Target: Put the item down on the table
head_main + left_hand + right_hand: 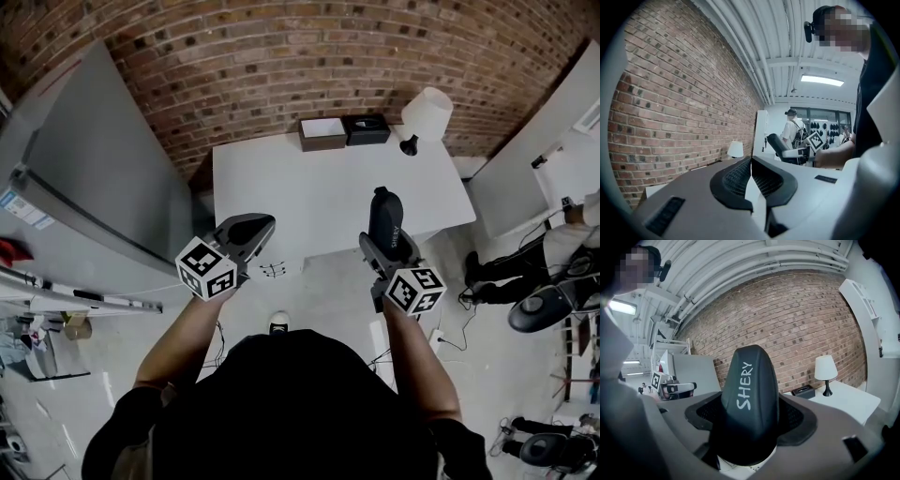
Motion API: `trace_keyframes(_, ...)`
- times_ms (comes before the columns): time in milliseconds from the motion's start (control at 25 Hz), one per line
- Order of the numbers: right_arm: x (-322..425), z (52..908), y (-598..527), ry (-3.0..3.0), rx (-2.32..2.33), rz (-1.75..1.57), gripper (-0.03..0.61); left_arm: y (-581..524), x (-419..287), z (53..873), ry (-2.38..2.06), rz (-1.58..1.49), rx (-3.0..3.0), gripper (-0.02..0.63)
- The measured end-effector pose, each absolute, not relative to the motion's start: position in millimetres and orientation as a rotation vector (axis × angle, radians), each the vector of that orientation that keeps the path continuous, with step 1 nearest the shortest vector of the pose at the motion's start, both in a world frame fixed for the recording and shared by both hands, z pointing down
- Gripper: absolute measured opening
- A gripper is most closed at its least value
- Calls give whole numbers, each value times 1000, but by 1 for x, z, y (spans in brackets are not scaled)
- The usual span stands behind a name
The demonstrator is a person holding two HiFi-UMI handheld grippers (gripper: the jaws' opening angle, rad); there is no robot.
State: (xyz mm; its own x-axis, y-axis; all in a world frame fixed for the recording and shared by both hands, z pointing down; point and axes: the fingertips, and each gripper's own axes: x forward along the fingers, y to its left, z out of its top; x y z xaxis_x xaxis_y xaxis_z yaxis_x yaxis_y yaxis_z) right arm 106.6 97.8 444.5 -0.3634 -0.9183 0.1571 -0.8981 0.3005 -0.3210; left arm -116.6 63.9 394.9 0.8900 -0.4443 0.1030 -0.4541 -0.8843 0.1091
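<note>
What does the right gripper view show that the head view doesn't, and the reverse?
Right gripper view only: the ceiling pipes overhead.
Head view only: the floor, a shoe, and a brown box on the table.
Both: the black item clamped in the right gripper, the lamp, the black box and the brick wall.

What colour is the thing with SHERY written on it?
The item is black with white letters; the right gripper view shows it best.
</note>
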Motion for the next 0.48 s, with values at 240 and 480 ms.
trace_keyframes(240, 98, 444, 69, 2472, -1768, -550, 354, 29, -121, 397, -658, 121, 2932, 23)
trace_keyframes(480, 94, 444, 43, 2450, -1801, -549, 354, -6, -124, 396, -623, 113, 2940, 23)
